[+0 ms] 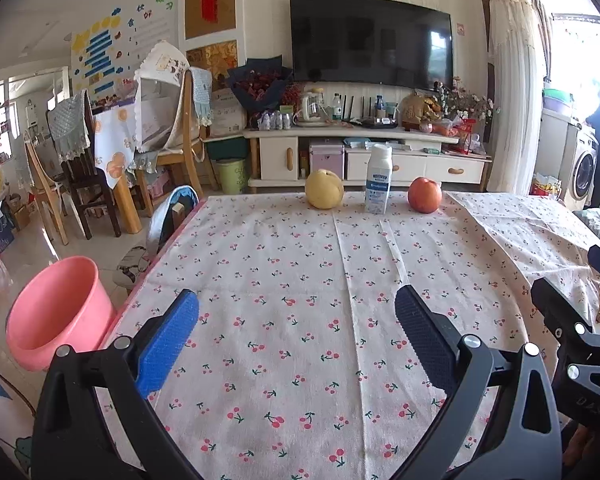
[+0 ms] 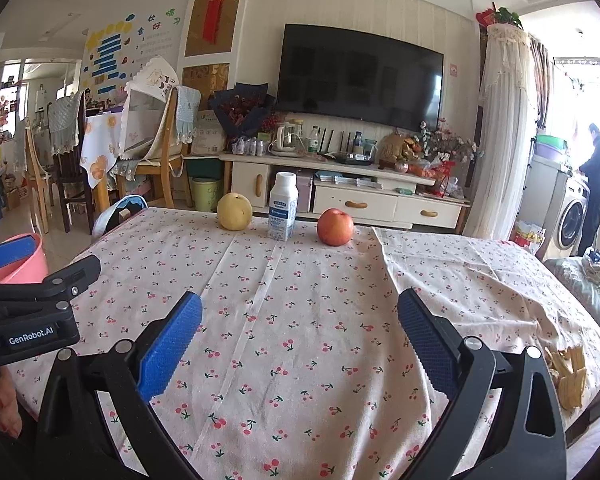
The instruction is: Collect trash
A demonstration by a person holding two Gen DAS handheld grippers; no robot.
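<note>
Milk bottle [image 2: 283, 208] stands upright btwn pear [image 2: 234, 212] & apple [image 2: 335, 226], far edge of table [image 2: 300, 300]. Likely light, thin plastic; grip mid-body. Left gripper [image 1: 296, 332] & right gripper [image 2: 300, 332] both spread, holding nothing. Pink bin [image 1: 56, 312] left of bottle, beside table.

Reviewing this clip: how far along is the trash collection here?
Nothing looks collected yet. The pink plastic bucket beside the table appears empty as far as its inside shows. Both the left gripper and the right gripper are open and hold nothing. Left to do: the yellowish peel scraps at the table's right edge, possibly the white milk bottle.
</note>
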